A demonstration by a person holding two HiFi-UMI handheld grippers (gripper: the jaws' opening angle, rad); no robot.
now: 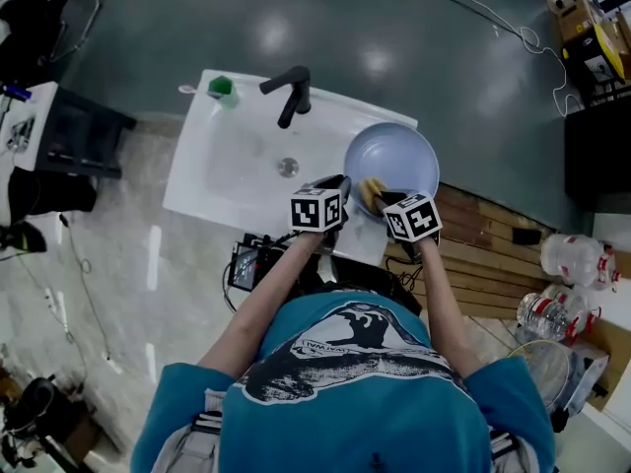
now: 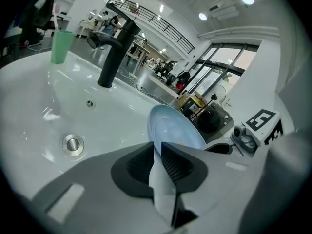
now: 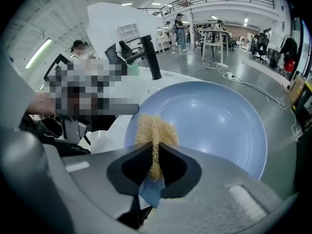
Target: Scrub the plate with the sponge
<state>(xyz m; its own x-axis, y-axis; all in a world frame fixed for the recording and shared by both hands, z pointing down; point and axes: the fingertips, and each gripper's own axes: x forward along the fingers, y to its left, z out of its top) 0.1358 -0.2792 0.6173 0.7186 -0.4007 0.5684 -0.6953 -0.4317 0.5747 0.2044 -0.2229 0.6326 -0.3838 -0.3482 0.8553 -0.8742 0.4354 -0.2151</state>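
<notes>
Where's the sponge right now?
The sponge is pinched by the right gripper, over the near left part of the blue plate in the right gripper view; in the head view that is just right of the white sink.

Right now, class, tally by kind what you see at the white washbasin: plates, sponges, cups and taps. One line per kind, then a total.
plate: 1
sponge: 1
green cup: 1
black tap: 1
Total: 4
</notes>
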